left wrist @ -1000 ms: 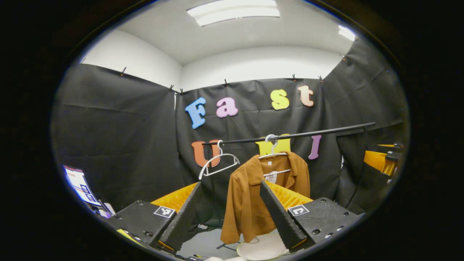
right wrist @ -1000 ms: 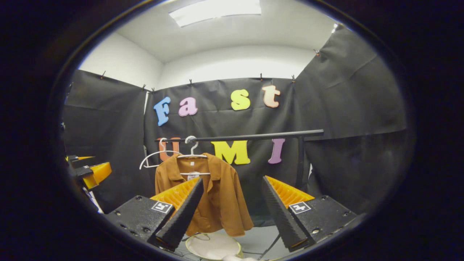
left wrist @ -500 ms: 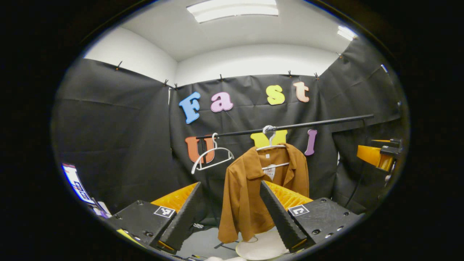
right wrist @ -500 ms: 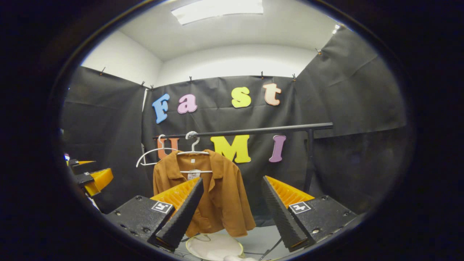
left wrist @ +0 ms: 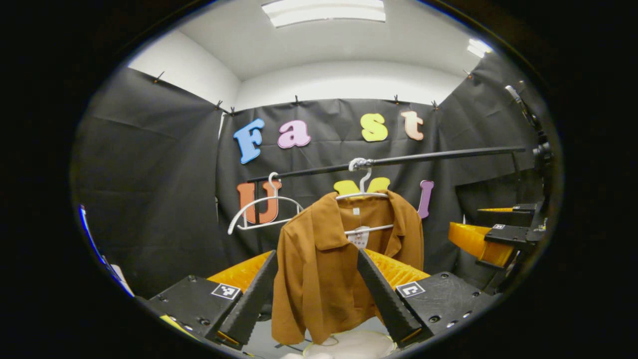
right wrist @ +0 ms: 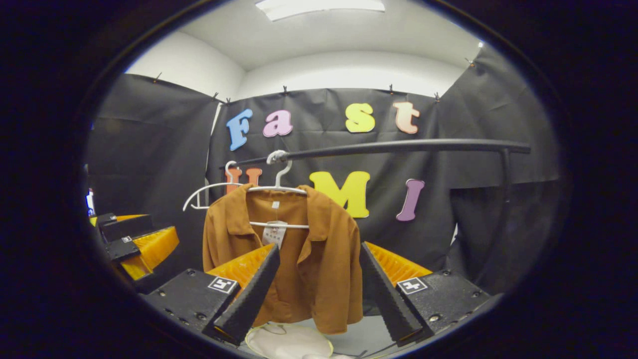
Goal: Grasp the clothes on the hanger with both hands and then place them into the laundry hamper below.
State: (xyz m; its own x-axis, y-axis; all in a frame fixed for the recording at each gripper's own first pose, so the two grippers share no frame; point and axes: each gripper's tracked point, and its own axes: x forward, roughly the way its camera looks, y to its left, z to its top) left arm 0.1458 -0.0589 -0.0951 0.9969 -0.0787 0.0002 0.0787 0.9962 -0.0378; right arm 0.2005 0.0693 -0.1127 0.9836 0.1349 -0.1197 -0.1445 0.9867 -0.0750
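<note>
A brown collared jacket [left wrist: 319, 259] hangs on a white hanger [left wrist: 363, 192] from a black rail [left wrist: 423, 157]; the right gripper view has the same jacket [right wrist: 314, 259], hanger [right wrist: 279, 187] and rail [right wrist: 398, 146]. My left gripper [left wrist: 319, 326] is open, its fingers framing the jacket's lower part, short of the cloth. My right gripper [right wrist: 314, 324] is open too, fingers either side of the jacket's right half, apart from it. A white round hamper [left wrist: 349, 345] lies on the floor below, also the hamper [right wrist: 289, 343] in the right gripper view.
An empty white hanger [left wrist: 261, 212] hangs left of the jacket, the same empty hanger [right wrist: 209, 194] in the right gripper view. The rail's upright post [right wrist: 504, 199] stands at the right. Black cloth walls close in all around.
Both grippers have moved forward toward the jacket, which now looks larger and sits between their fingers. Both stay open.
</note>
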